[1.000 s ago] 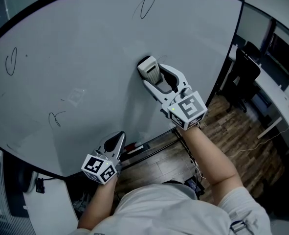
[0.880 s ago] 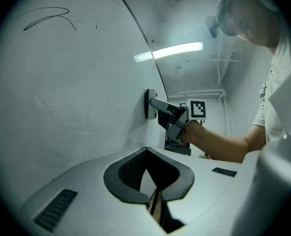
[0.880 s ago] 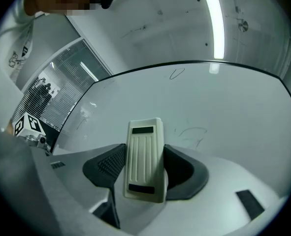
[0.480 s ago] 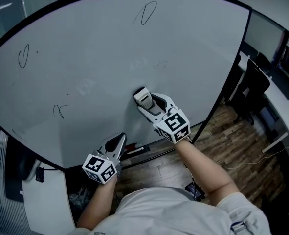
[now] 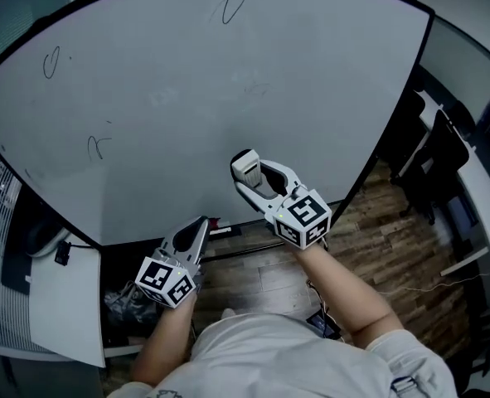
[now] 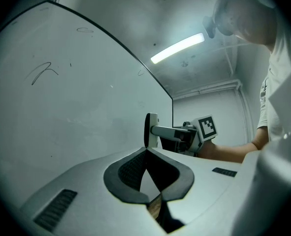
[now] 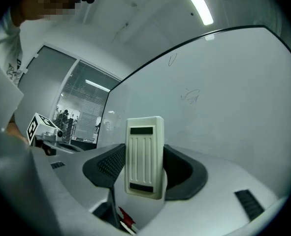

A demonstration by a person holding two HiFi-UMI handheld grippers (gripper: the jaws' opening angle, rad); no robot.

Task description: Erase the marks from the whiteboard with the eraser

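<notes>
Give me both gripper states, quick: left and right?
Left gripper: shut, nothing between its jaws.
Right gripper: shut on the eraser.

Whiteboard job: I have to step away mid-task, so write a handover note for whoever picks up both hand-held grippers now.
Right hand-held gripper: shut on the white rectangular plastic eraser, which appears pressed to the lower part of the large white whiteboard.
Left hand-held gripper: shut, empty, low by the board's bottom edge.
Done: the area around the eraser looks clean.
Left: black oval at top, black loop upper left, black squiggle at left, faint scribble above the eraser.
</notes>
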